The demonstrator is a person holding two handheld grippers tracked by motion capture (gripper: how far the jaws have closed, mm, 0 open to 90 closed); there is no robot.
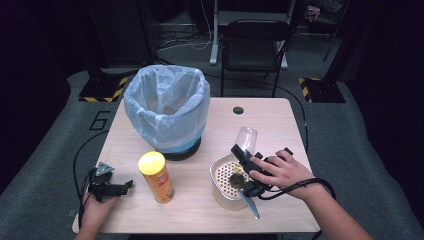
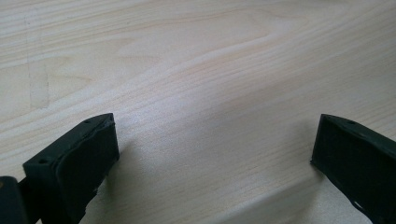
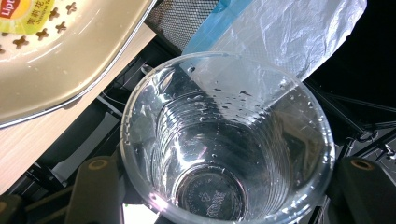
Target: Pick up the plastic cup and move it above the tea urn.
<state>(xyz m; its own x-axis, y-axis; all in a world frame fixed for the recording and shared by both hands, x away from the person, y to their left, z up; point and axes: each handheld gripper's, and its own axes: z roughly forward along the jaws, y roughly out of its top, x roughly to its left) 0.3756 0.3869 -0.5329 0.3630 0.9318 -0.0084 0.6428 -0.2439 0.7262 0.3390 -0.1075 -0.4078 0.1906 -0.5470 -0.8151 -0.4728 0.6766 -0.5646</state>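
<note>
My right gripper (image 1: 244,154) is shut on a clear plastic cup (image 1: 247,137), held tilted over the far rim of a beige perforated basin (image 1: 220,192). In the right gripper view both jaws press the cup (image 3: 224,140) from either side, and water drops cling to its wall. The basin (image 3: 60,70) holds a yellow tea-bag label (image 3: 28,16). My left gripper (image 1: 127,186) rests open near the table's front left corner. Its jaws stand wide apart over bare wood with nothing between them (image 2: 215,149).
A bin lined with a pale blue bag (image 1: 167,107) stands at the back left of the wooden table (image 1: 280,120). A yellow crisp can (image 1: 156,176) stands upright between the two grippers. A black chair (image 1: 255,45) sits beyond the table's far edge.
</note>
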